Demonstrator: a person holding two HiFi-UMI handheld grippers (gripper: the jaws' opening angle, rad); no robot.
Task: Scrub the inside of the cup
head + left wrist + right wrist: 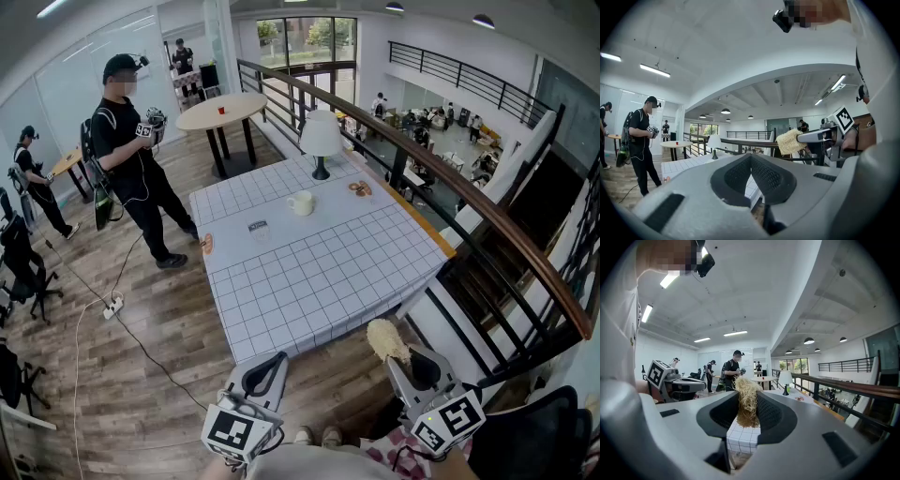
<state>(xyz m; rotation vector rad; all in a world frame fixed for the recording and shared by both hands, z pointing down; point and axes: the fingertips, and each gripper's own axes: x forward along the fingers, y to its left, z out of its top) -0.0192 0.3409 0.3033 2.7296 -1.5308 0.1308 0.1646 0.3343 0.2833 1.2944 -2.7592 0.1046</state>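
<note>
While the right gripper [410, 364] is pinching a straw-coloured, fibrous scrubber [385, 339] between its ribbed dark pads [769, 416], the left gripper [267, 367] is holding its 2 jaws pressed together on nothing. Both are hovering at the bottom of the head view. A rounded cream cup [301, 202] is standing upright on the grid-patterned table [319, 281], above centre, near a white lamp [321, 136].

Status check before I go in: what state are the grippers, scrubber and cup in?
Left gripper: shut, empty.
Right gripper: shut on the loofah scrubber.
Loofah scrubber: clamped, held off the table.
Cup: upright on the table, untouched.
</note>
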